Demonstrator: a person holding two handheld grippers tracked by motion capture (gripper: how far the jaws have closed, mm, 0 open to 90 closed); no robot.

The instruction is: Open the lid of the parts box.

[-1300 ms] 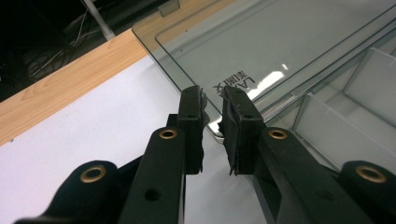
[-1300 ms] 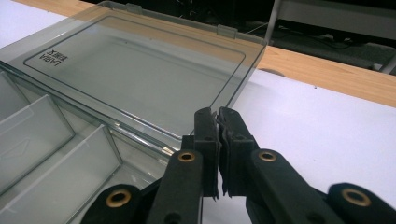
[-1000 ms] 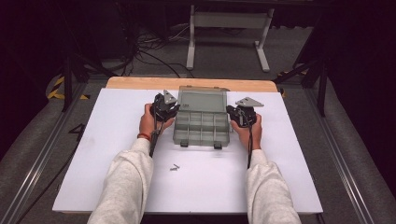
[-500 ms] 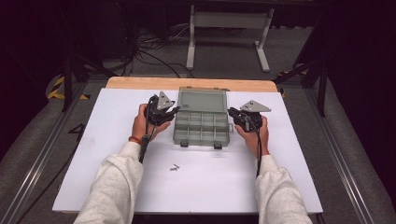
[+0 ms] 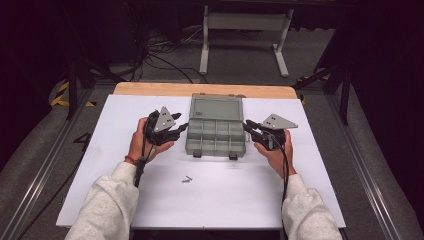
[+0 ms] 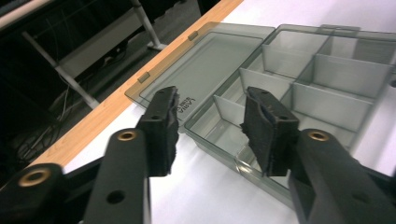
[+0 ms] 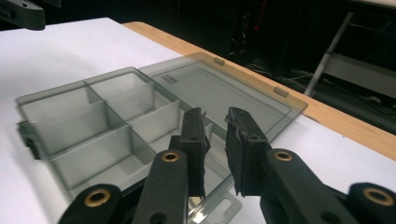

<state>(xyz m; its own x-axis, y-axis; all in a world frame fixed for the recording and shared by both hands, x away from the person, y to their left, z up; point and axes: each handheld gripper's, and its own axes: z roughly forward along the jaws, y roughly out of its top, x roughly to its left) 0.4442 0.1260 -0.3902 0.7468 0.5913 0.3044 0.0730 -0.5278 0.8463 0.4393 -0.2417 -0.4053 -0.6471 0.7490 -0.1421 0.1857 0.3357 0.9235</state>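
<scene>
- Box (image 5: 216, 131): clear grey plastic organiser, lid laid flat open behind it, at the far middle of the white worktop (image 5: 100, 195). Judged light, stiff, slick-walled, somewhat brittle.
- Hold: outer side walls or front latches; avoid thin dividers.
- Left tool (image 5: 181, 130): just left of box, jaws have just been opening, nothing between.
- Right tool (image 5: 248, 125): just right, likewise parted, empty.

The high view looks forward and down from above the person's side, taking in the whole desk (image 5: 150, 210) from a distance. Each gripper view sits low and close, looking along its own jaws from opposite ends of the compartment box (image 5: 216, 131). All three views share that open box (image 6: 299, 88) (image 7: 116, 121) and the desk's wooden far edge.
</scene>
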